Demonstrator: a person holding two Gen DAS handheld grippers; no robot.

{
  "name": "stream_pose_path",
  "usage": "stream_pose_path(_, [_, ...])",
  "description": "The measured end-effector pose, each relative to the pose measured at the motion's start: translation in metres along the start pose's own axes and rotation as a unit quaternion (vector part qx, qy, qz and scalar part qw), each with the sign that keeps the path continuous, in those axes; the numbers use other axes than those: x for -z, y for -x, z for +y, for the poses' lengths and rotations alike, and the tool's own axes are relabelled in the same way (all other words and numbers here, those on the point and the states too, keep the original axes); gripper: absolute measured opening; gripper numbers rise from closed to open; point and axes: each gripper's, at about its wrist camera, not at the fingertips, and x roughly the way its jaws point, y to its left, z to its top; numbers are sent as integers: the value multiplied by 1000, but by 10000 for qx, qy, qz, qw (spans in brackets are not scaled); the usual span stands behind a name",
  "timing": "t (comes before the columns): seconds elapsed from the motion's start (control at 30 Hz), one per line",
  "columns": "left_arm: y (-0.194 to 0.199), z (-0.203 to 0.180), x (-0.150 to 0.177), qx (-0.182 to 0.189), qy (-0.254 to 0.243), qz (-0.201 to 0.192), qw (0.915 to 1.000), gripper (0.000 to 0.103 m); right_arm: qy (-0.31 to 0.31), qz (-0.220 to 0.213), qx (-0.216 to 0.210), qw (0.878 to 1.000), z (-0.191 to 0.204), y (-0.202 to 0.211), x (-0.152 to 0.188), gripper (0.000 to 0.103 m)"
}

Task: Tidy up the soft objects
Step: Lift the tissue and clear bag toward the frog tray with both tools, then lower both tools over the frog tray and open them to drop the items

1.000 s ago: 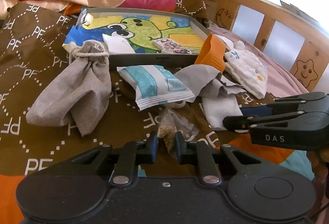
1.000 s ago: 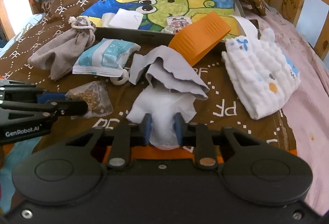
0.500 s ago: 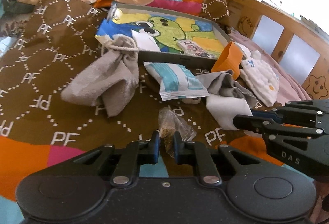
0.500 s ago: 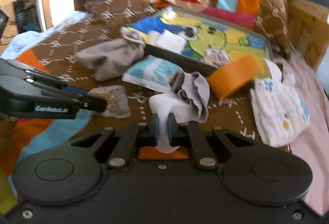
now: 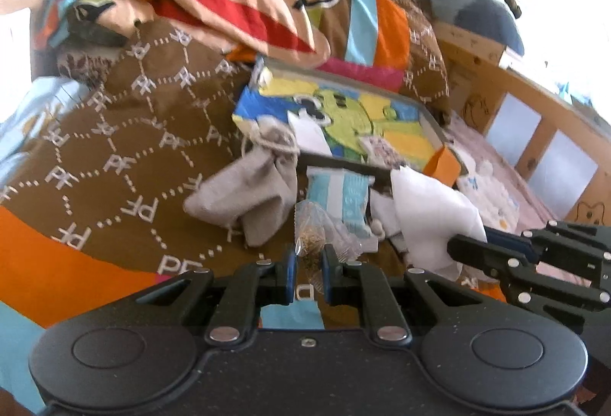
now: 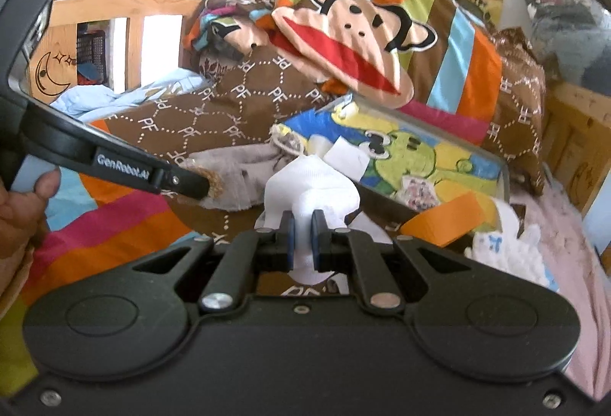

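Left wrist view: left gripper (image 5: pixel 308 263) fingers pinch a clear seed packet (image 5: pixel 310 233); right gripper (image 6: pixel 301 229) fingers clamp a white cloth (image 6: pixel 311 187), both lifted off the bed. Carrying step, likely; next, reach the tray (image 5: pixel 430 118) at 1 o'clock. Only the right wrist view shows a hand (image 6: pixel 23 202) at 9 o'clock

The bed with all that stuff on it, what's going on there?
A person is sorting soft things on a bed, holding a hand-held gripper in each hand. The left hand-held gripper is shut on a small clear bag of brown bits. The right hand-held gripper is shut on a white cloth. A grey drawstring pouch, a blue-and-white packet and an orange piece lie on the quilt in front of a cartoon-printed tray.
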Motion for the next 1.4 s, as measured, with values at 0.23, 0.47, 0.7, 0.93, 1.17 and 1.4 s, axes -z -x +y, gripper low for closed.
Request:
stream_pose_path(0.23, [13,-11,-22,-67,-87,-632,9979,14,83,-538,624,9966,-6,17,-14,4])
stream_pose_path(0.47, [-1,-18,-56,-185,-136,-1109,9936,14,353,-1006,1355,9850,-18,11,-29,4])
stream_pose_path(0.7, [-48,-25,-90,-155,-151,-1187,9927,14,-44,-985,1536,9832,-60,-43,-43,4])
stream_pose_path(0.93, [-113,-32,-114,-98,-291,-984,9947,14,-635,-459,1384,9873,-102,-110,-30,4])
stream_pose_path(1.17, [-184,-40,-125,-14,-82,-494,9987,14,-941,-62,1276,9873,-132,-156,-14,4])
stream_pose_path(1.4, [-226,-51,-121,-87,-112,40,9999,15,-1208,290,1092,9862,-156,-192,0,4])
